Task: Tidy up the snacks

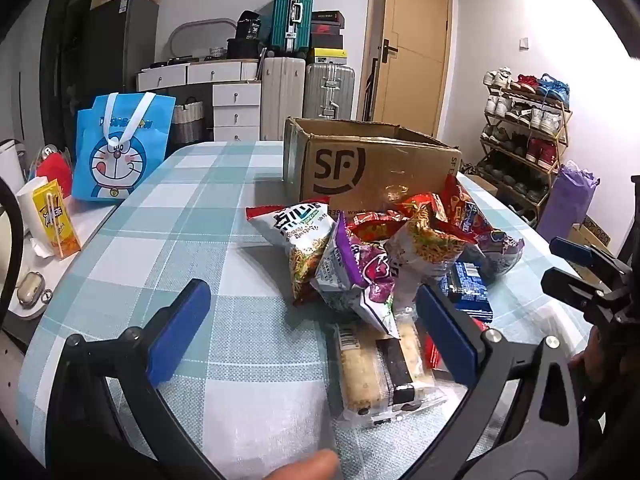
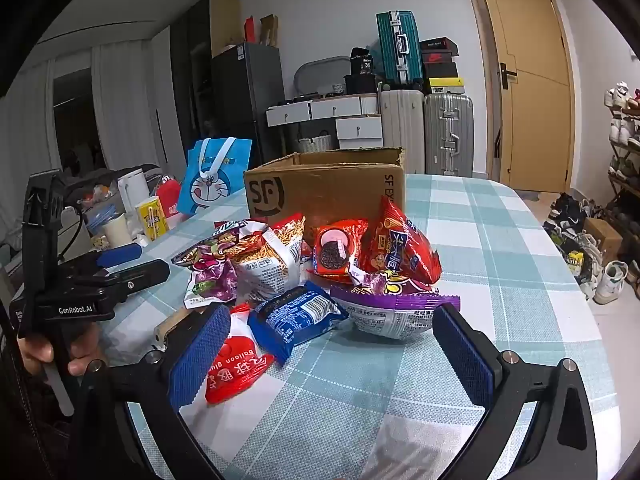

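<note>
Two grippers hover over a table (image 2: 500,240) covered in a blue and white checked cloth, both spread wide with nothing between their blue pads. The left gripper (image 1: 312,332) faces a pile of snack packets (image 1: 384,248) heaped near the middle of the table, just in front of an open cardboard box (image 1: 372,160) that stands toward the far edge. Closest to it, near the front edge, lies a long clear-wrapped cake bar (image 1: 380,368), partly tucked under a purple packet (image 1: 360,276). The right gripper (image 2: 332,352) looks at the same pile from the other side; a dark blue biscuit packet (image 2: 296,316) and a flat red packet (image 2: 236,360) lie nearest its pads, the red one touching the left pad.

The step in hand is probably picking a first snack for the box. It would go best to take a loose packet at the pile's edge, such as the blue one, close on its crimped end rather than its puffed middle, and lift straight up so neighbours stay put. Puffed bags may slip or crush if squeezed hard.
</note>
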Motion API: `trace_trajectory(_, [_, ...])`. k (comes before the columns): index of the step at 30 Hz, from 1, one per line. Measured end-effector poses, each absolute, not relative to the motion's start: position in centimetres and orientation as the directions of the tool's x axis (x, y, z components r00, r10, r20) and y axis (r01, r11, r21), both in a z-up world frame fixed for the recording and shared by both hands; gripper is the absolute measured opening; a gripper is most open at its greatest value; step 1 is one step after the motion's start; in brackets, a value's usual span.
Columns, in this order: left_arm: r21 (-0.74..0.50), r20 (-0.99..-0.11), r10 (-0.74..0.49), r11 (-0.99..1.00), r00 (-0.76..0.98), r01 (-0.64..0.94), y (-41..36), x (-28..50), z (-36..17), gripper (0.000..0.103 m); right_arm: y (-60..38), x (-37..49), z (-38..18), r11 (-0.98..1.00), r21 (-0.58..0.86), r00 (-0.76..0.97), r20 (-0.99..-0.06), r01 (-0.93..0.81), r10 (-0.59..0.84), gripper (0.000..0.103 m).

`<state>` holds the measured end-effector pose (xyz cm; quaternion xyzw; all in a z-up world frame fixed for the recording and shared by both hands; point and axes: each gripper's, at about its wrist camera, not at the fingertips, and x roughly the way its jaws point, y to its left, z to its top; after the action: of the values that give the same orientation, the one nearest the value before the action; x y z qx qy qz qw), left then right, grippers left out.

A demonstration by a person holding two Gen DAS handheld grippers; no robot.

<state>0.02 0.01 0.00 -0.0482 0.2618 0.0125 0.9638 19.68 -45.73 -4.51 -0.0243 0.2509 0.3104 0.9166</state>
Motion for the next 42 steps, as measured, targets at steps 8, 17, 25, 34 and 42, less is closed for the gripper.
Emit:
trace_trajectory(8, [-0.086, -0.506, -0.002, 0.995, 0.863, -0.048, 0.00, 0.02, -0.01, 0.102, -45.72, 19.69, -4.53, 0.806, 0.112, 0.682, -0.473, -0.582, 0.558, 0.103])
trace_trajectory(17, [-0.084, -0.507, 0.000, 0.995, 0.862, -0.049, 0.00, 0.02, -0.01, 0.102, -45.70, 19.71, -4.58, 0.806, 0.106, 0.684, -0.473, -0.582, 0.556, 0.103])
trace_trajectory(25, [-0.082, -0.506, 0.002, 0.995, 0.862, -0.050, 0.00, 0.02, 0.00, 0.102, -45.56, 19.86, -4.71, 0.810, 0.106, 0.686, -0.475, -0.577, 0.551, 0.103])
trace_trajectory(34, [-0.072, -0.504, 0.006, 0.996, 0.864, -0.049, -0.17, -0.08, -0.11, 0.102, -45.86, 19.67, -4.65, 0.810, 0.102, 0.686, -0.476, -0.578, 0.550, 0.103])
trace_trajectory(42, [-0.070, -0.504, 0.006, 0.996, 0.864, -0.048, -0.27, -0.13, -0.12, 0.102, -45.79, 19.65, -4.65, 0.811, 0.100, 0.687, -0.477, -0.577, 0.548, 0.103])
